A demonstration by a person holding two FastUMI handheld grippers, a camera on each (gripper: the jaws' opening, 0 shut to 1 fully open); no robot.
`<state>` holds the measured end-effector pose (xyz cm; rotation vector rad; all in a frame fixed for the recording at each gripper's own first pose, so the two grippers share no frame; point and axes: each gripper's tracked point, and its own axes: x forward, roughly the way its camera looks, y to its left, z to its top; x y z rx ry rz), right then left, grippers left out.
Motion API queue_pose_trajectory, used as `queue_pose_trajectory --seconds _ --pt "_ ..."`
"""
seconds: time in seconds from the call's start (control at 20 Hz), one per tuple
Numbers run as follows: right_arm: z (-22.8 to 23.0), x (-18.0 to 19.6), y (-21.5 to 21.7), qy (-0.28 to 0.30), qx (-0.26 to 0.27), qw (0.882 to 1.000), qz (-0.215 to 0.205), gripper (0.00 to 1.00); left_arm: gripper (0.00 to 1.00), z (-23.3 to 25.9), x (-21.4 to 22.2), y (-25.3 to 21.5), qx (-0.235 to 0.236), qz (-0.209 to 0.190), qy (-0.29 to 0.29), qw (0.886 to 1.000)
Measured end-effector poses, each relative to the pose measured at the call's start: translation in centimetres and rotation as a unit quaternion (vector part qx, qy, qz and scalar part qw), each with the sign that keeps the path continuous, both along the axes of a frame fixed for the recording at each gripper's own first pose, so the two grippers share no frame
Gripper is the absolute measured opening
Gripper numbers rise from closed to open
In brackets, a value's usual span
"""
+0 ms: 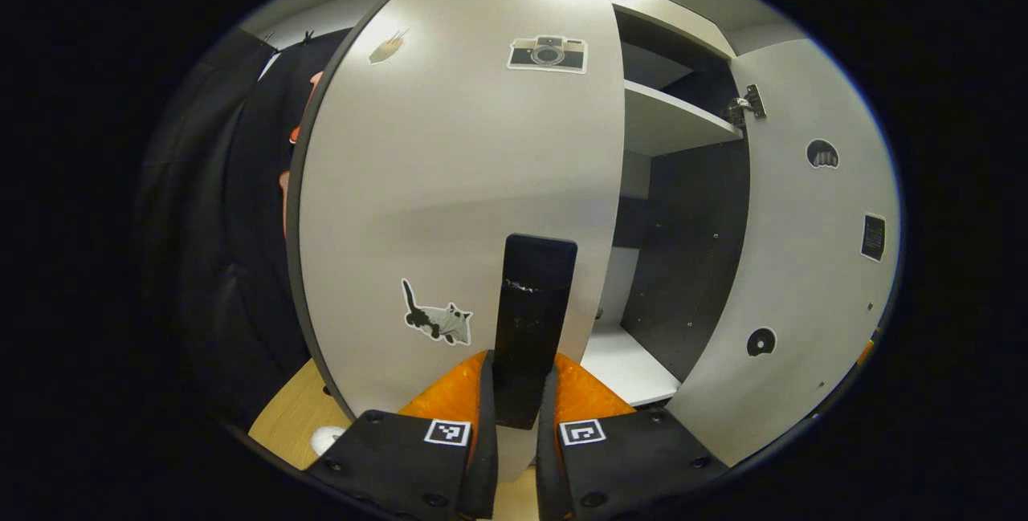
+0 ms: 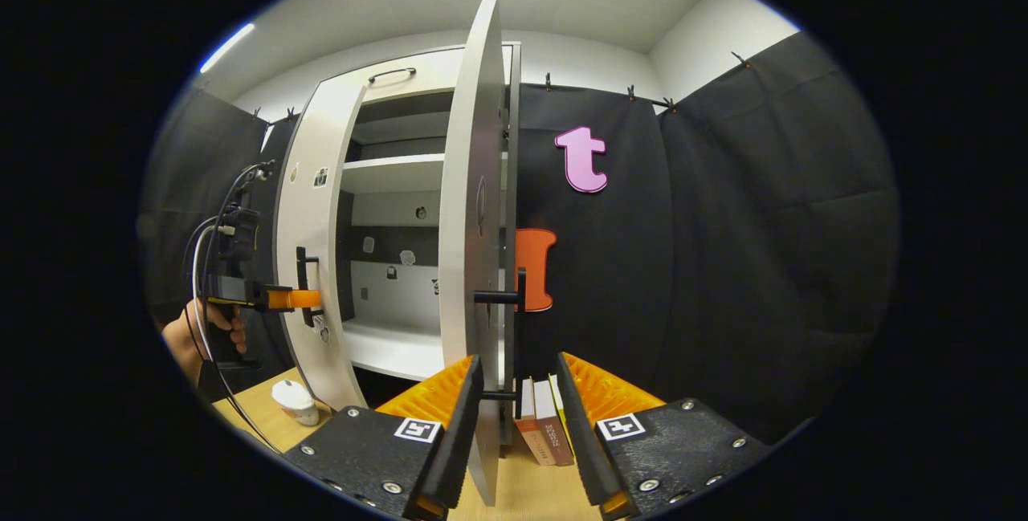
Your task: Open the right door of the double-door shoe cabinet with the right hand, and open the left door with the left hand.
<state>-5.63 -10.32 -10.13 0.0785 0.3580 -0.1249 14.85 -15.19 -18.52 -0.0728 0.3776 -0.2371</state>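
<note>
In the left gripper view, the left door [image 1: 458,184] of the shoe cabinet [image 1: 679,124] is seen swung partly open, its black handle [image 1: 532,328] clamped between the closed-in fingers of the left gripper [image 1: 515,392]. In the right gripper view, the right door [image 2: 474,208] stands edge-on at twelve o'clock, wide open; the right gripper [image 2: 518,400] is spread apart, apparently gripping nothing. Books [image 2: 542,421] stand between its fingers' tips, farther off.
</note>
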Motion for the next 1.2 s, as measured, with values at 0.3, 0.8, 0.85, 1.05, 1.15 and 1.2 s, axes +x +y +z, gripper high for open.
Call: queue_pose_trajectory --seconds 0.3,0.8,0.85,1.05,1.15,1.2 --pt "-0.2 -0.7 1.1 0.001 0.016 1.000 0.017 0.58 0.25 0.2 -2.2 2.4 -0.006 0.009 -0.007 1.000" --pt "0.7 -1.0 2.3 -0.010 0.003 0.999 0.031 0.58 0.20 0.6 -3.6 4.8 0.005 0.021 -0.001 1.000" --pt "0.7 -1.0 2.4 -0.009 0.001 0.999 0.033 0.58 0.20 0.7 -3.7 5.2 0.004 0.024 0.000 1.000" --pt "0.4 -1.3 3.4 -0.005 0.003 0.999 0.047 0.58 0.20 1.0 -4.8 6.9 0.005 0.033 0.006 0.999" --pt "0.2 -1.3 4.1 -0.003 0.004 0.998 0.056 0.62 0.20 1.2 -5.5 7.6 0.012 0.041 0.004 0.999" --pt "0.0 -1.4 4.3 -0.001 0.002 0.998 0.059 0.63 0.20 1.2 -5.9 8.1 0.012 0.047 0.004 0.999"
